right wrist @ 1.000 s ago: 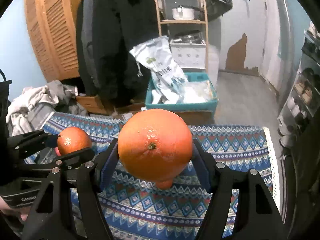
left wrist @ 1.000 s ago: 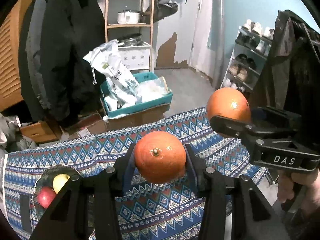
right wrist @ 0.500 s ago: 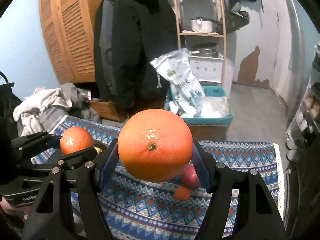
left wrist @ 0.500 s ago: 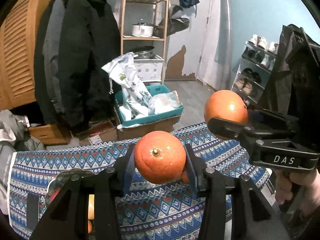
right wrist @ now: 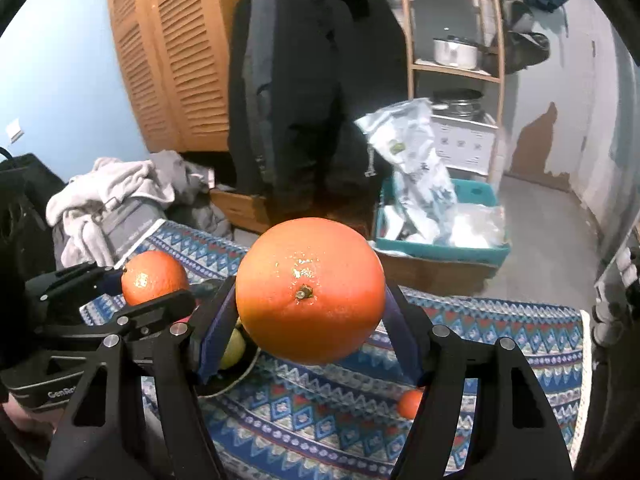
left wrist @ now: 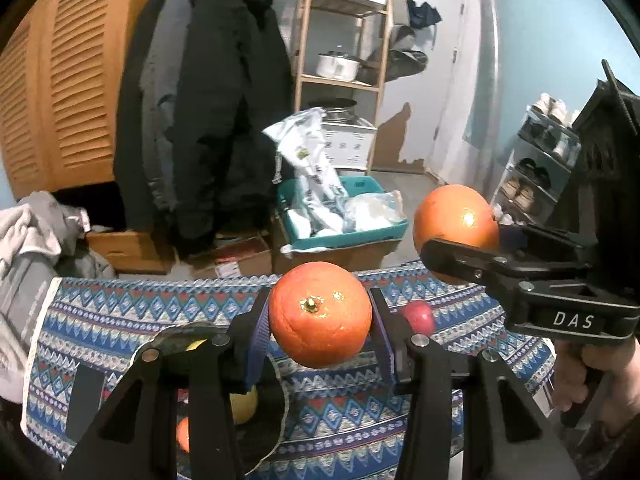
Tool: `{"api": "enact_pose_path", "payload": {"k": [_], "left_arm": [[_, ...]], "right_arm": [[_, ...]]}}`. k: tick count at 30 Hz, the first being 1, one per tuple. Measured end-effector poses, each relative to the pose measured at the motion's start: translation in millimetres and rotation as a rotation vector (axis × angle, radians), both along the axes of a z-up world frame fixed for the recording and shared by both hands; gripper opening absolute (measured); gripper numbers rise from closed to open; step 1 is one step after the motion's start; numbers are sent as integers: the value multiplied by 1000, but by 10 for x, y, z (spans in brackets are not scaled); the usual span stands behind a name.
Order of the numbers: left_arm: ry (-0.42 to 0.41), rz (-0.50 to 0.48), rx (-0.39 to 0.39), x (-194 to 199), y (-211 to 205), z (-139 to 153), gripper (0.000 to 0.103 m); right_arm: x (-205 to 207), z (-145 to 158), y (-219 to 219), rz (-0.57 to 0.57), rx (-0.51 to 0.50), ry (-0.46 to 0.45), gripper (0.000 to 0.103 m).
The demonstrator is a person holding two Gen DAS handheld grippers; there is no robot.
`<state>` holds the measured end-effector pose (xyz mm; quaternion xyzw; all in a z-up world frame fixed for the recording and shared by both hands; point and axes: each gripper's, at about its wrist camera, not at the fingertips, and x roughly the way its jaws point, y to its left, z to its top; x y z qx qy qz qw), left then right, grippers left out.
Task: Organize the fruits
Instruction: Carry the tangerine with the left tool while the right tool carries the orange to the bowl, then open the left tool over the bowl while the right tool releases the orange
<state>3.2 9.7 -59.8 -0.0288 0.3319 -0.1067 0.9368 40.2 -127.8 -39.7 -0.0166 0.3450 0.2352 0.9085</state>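
- Left wrist view first: my left gripper (left wrist: 320,316) is pinching a small orange (left wrist: 319,314) between its blue pads, held up in the air above the patterned cloth (left wrist: 120,312).
- Right gripper (right wrist: 310,314) is clamped on the bigger orange (right wrist: 310,312), also well off the table.
- The dark bowl (left wrist: 276,412) sits low-left under the left gripper, with a yellow-green fruit (left wrist: 242,402) and something orange already in it — that looks like the drop spot.
- To do it well, I'd lower one gripper at a time, get the fruit right over the bowl's open part, and only let go once it's nearly touching, so it doesn't bounce out or knock the fruit already there.
- A red apple (left wrist: 418,316) and a small orange fruit (right wrist: 410,402) are loose on the cloth — next pickups, probably.
- Versus a second ago: both views now take in more of the room above the table, the bowl has slid under the left gripper, and the apple only shows up now.
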Motion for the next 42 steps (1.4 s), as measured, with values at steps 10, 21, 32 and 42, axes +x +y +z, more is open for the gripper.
{"api": "enact_pose_path", "payload": {"k": [10,21,32,42], "left_arm": [[29,103,-13,-11,546,-120,47],[145,227,-25,39,1160,-526,47],[326,306,-28,104,1537,-1191,47],[428,334,-48,144,1672,-1574,47]], "right_arm": [[160,-153,538,82,-17,51,69],[315,-447,1069,157,-35,135,69],[435,-891,1454,220,-60,254,69],[549,-1327,1597,226,-121,353,69]]}}
